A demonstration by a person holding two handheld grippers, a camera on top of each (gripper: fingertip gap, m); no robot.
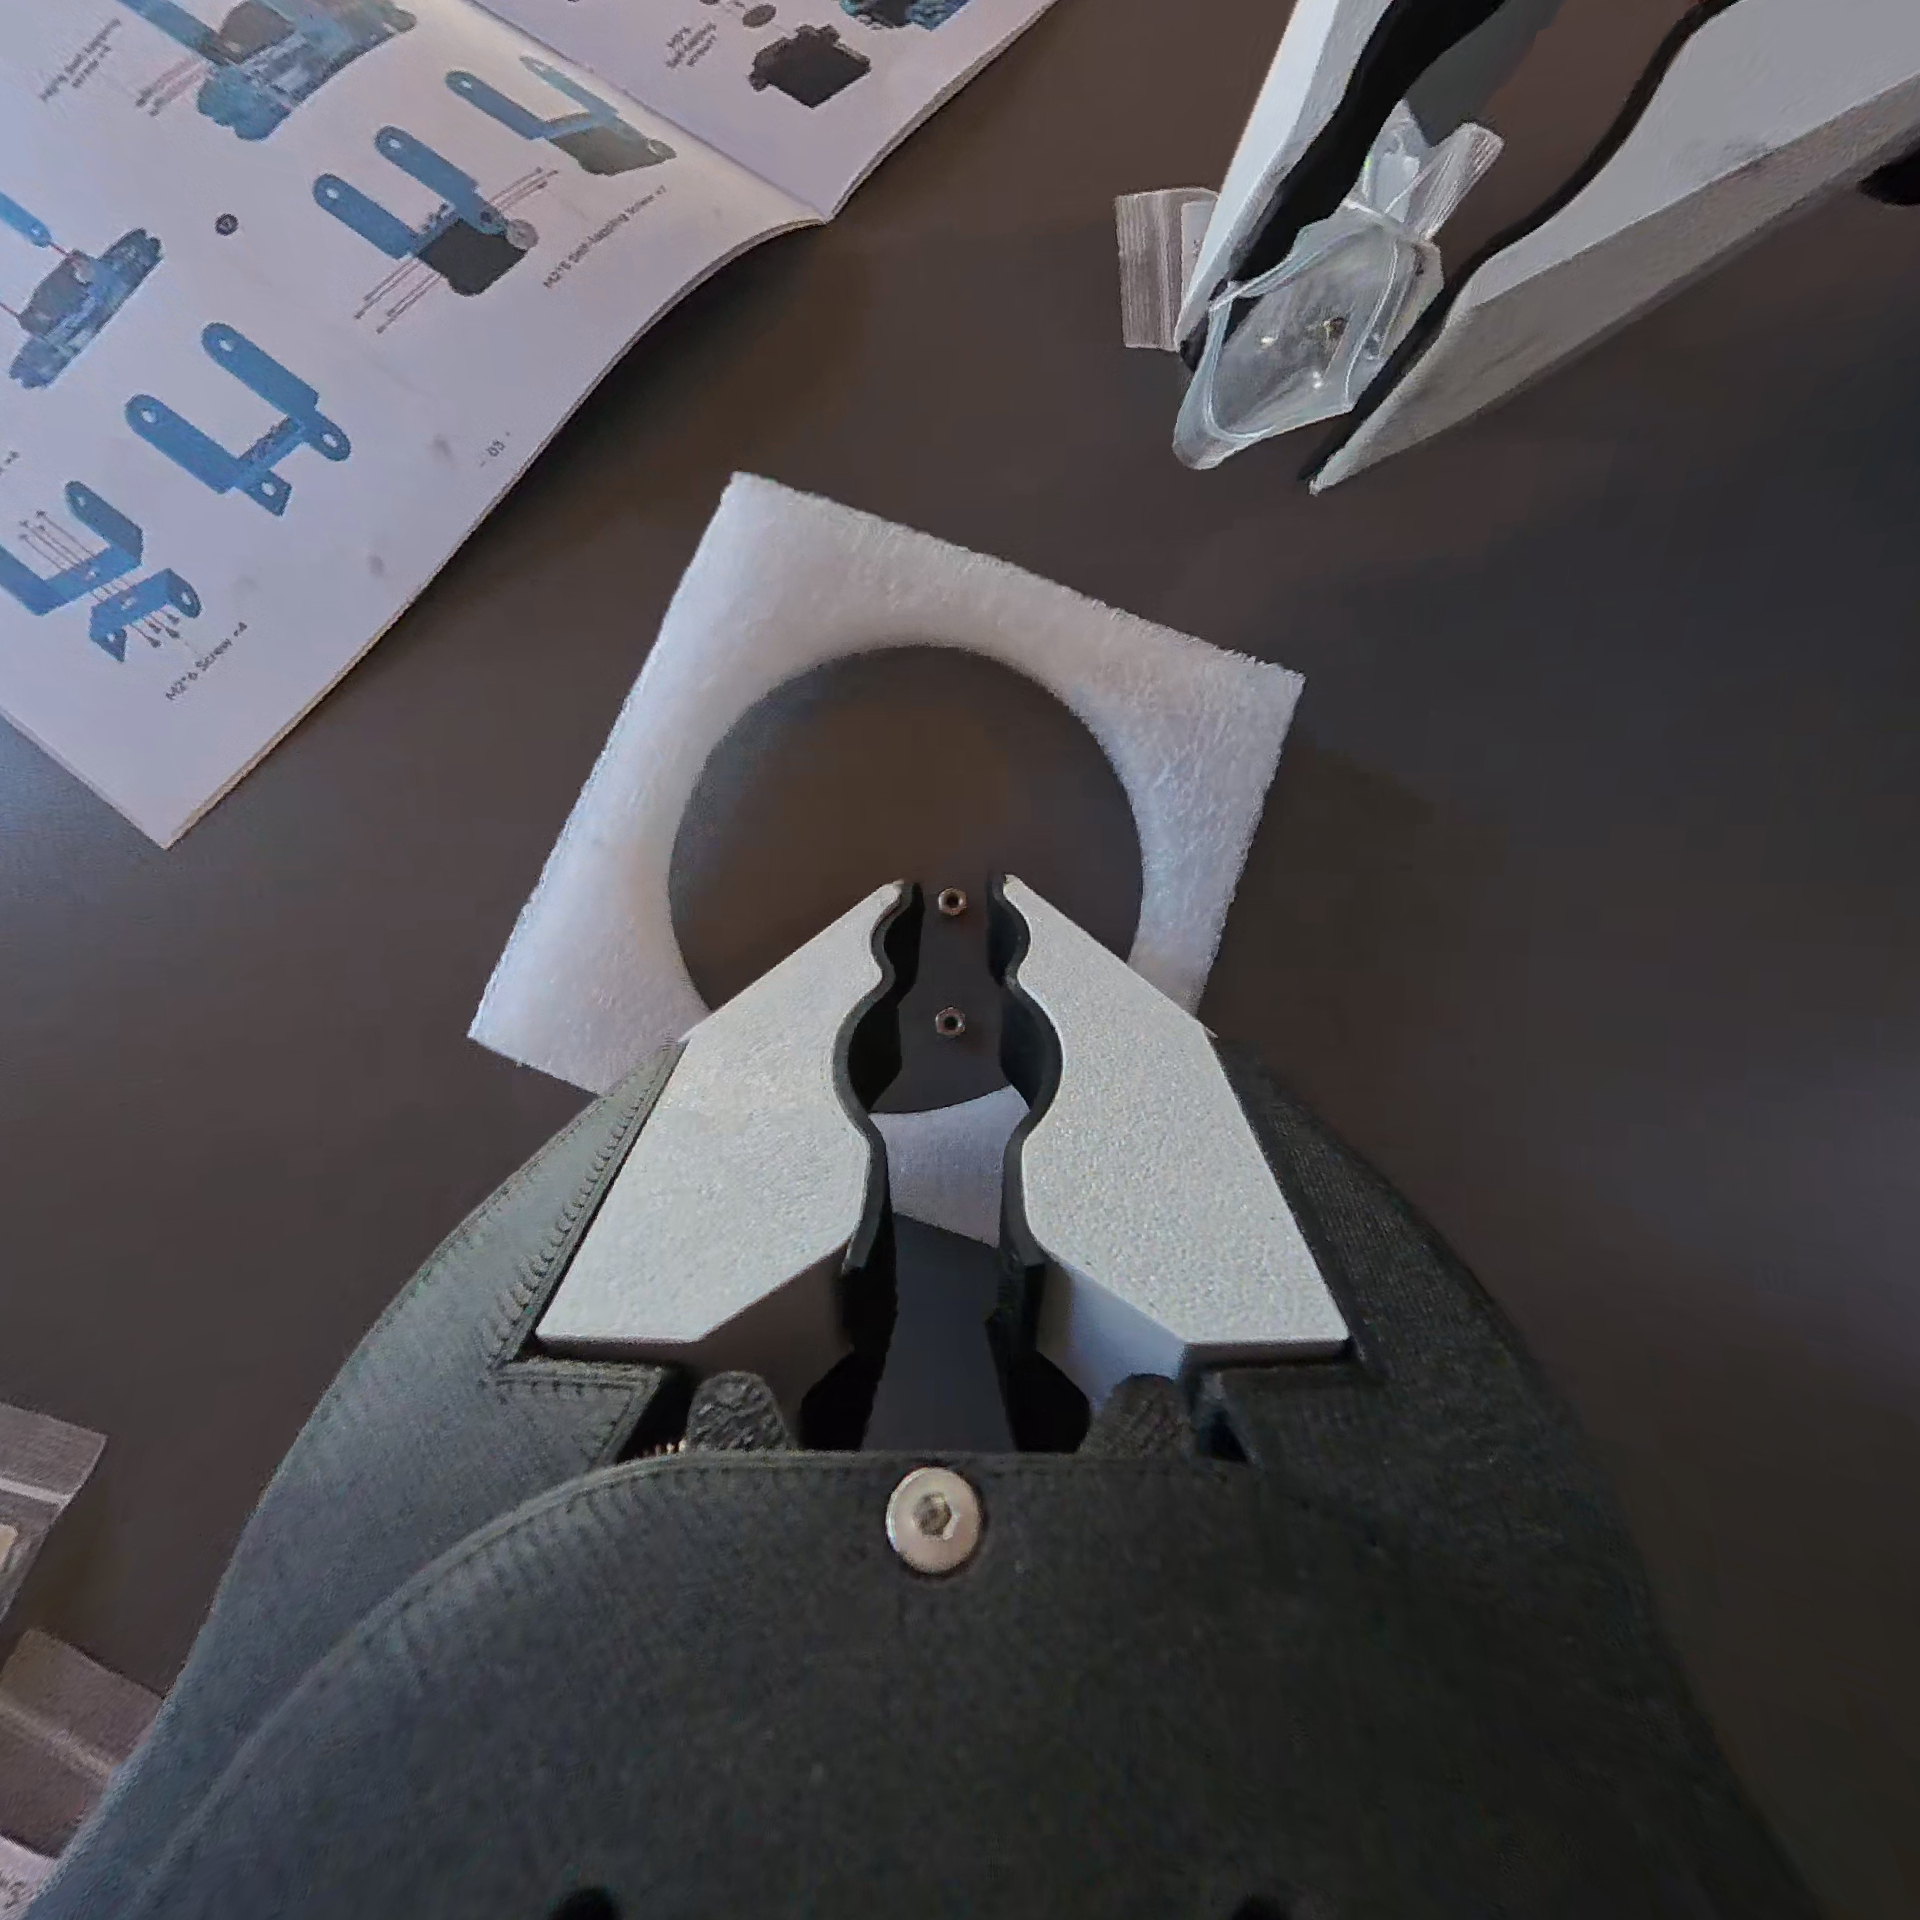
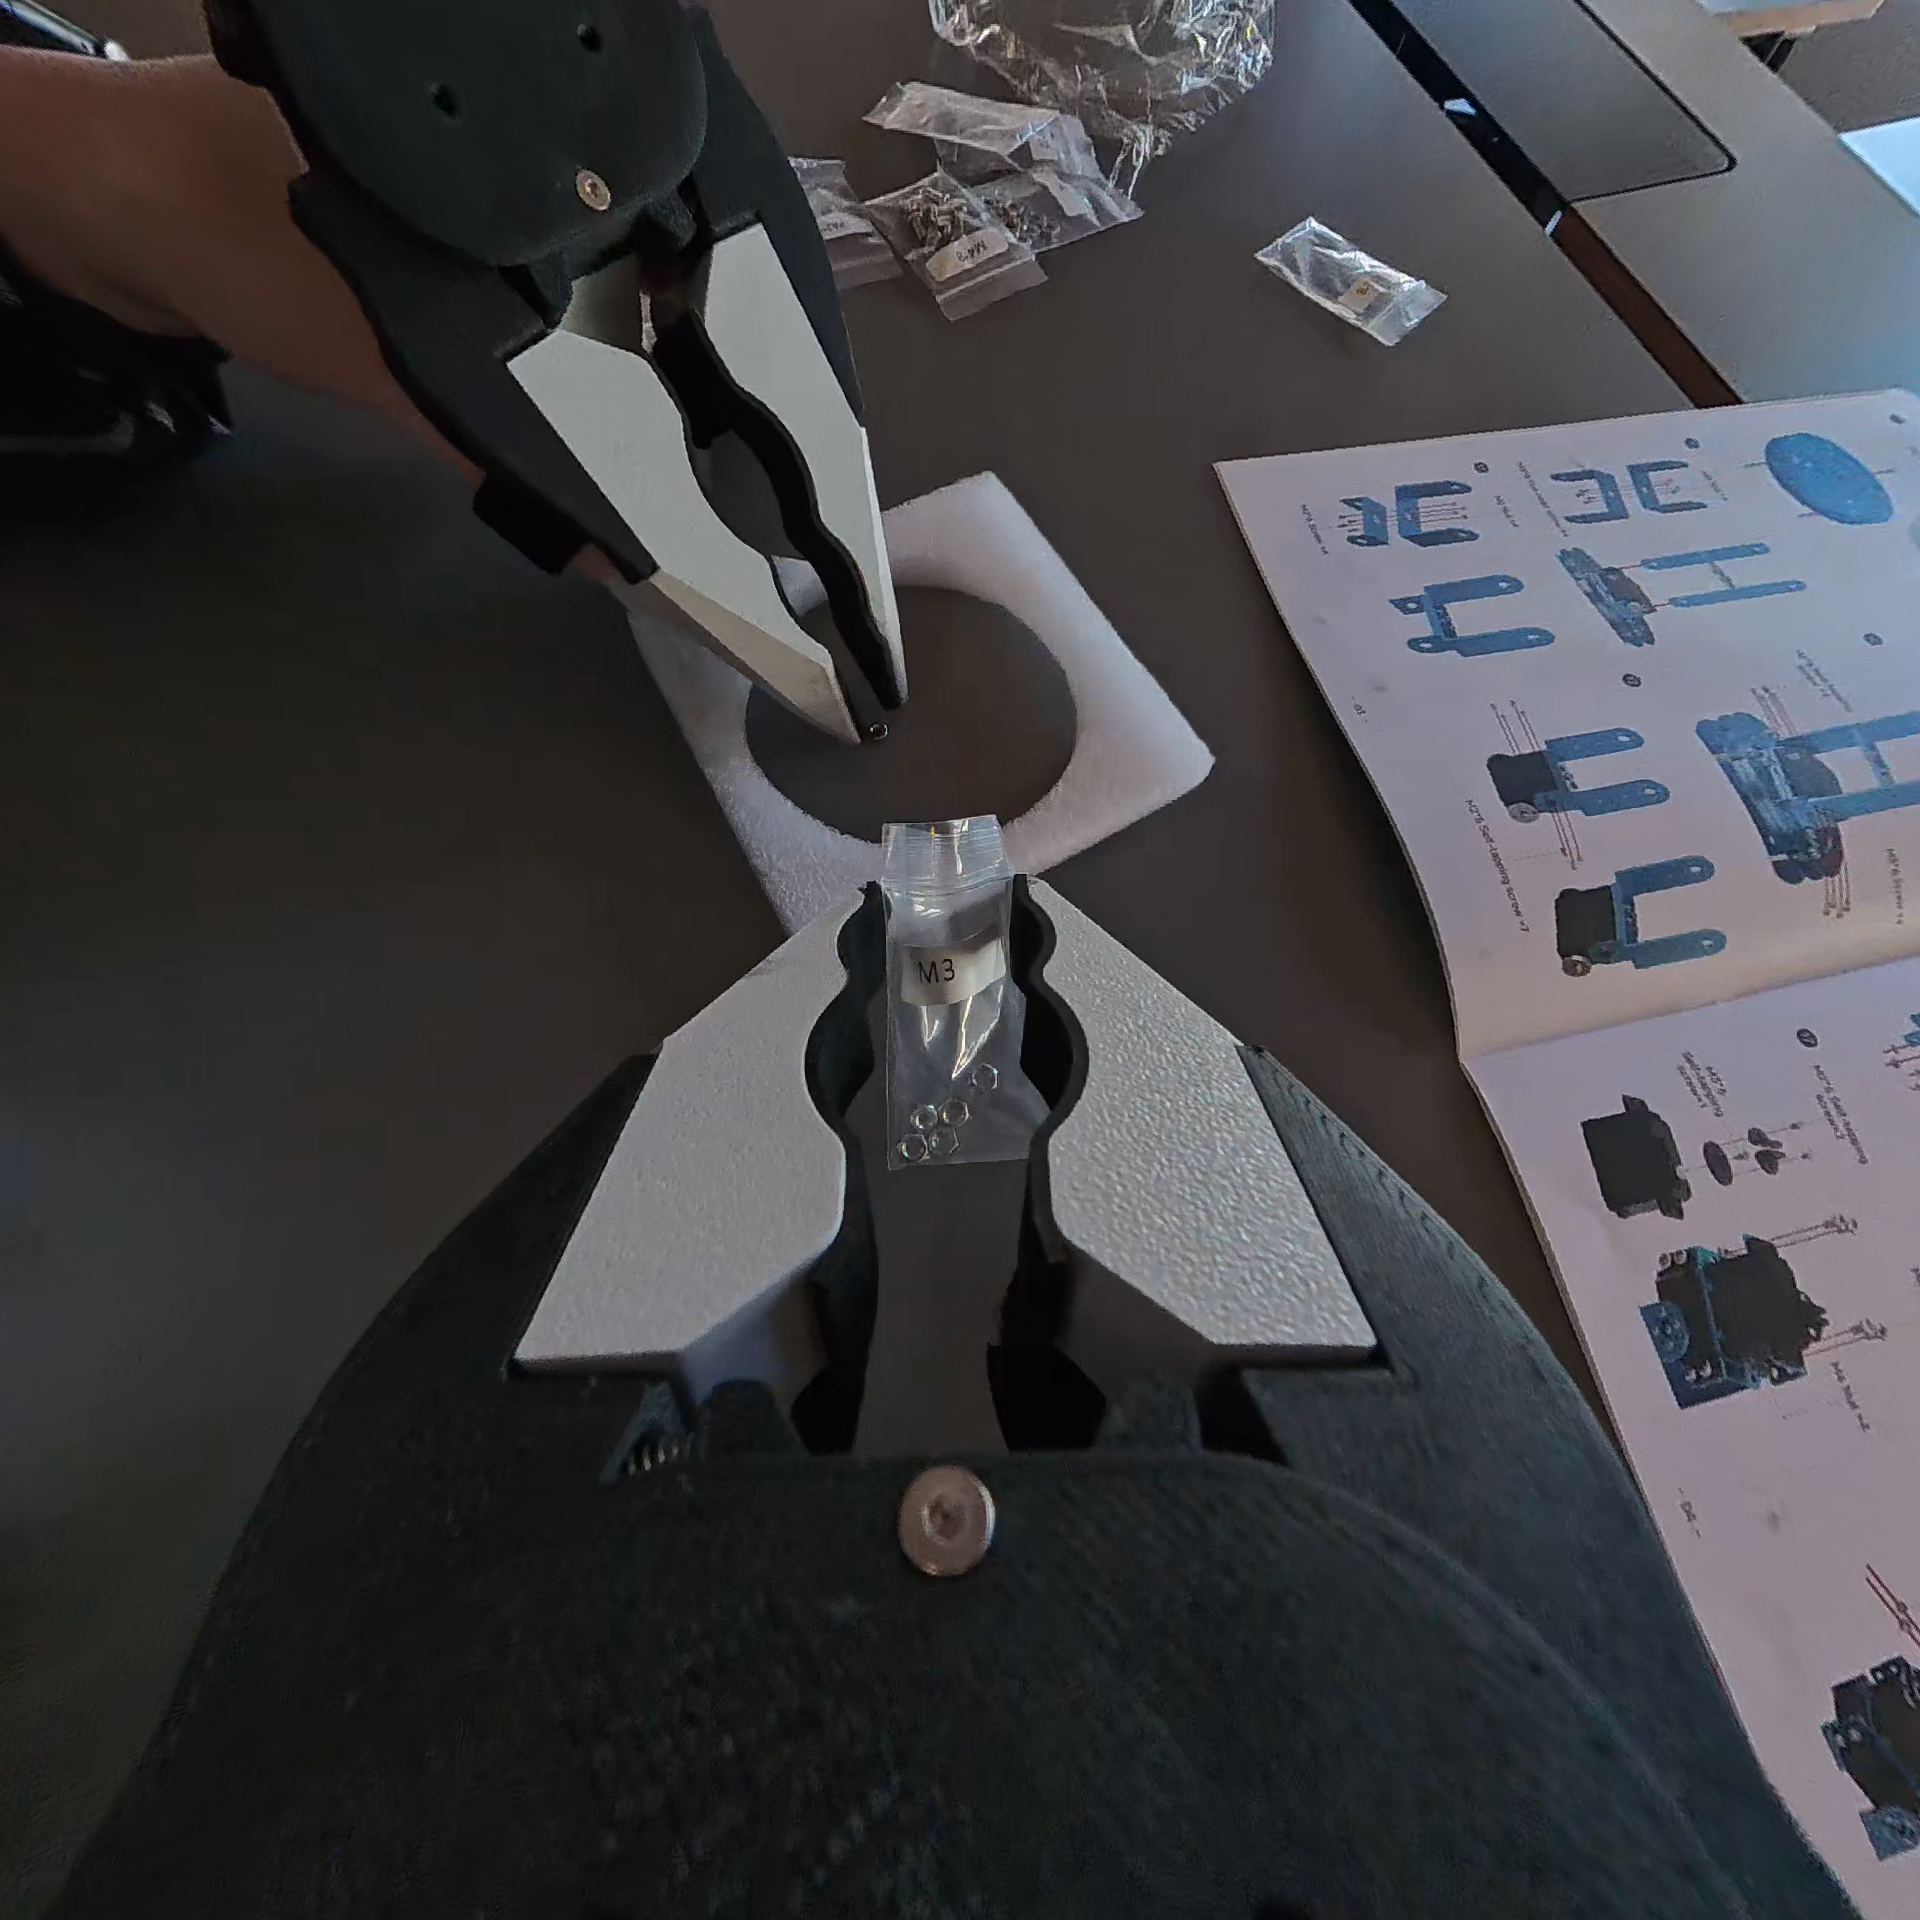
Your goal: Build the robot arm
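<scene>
On the dark table [image 1: 1558, 935], far left in the left wrist view, an open instruction booklet [image 1: 343, 343] lies flat, printed with blue part diagrams. We note clear packets at the lower-left edge, too cropped to identify.

Centre: a square white foam pad [image 1: 1174, 717] with a round cut-out sits on the table. Our left gripper [image 1: 951, 894] has its tips down inside the cut-out. The jaws stand slightly apart; nothing is clamped. Two small nuts lie on the bare table in the gap: one nut [image 1: 950, 902] right between the fingertips, a second nut [image 1: 948, 1022] farther back between the fingers. The right wrist view shows the left gripper's tips [image 2: 873, 717] just above or at the table with one nut beside them; we cannot tell whether they touch it.

Right: our right gripper [image 1: 1309, 416] hangs above the table beyond the foam's corner, closed on a small clear zip bag [image 2: 945, 997]. The bag bears a white label and holds a few loose nuts [image 2: 935, 1127] at its lower end; its open mouth points toward the foam.

Handling judgement: the nuts are tiny, hard, light, likely to roll or slip; take across flats with the very tips. The bag is thin, limp, slick; hold near mid-body.

Beyond the foam, more clear bags of hardware [image 2: 966, 229] lie scattered.
</scene>
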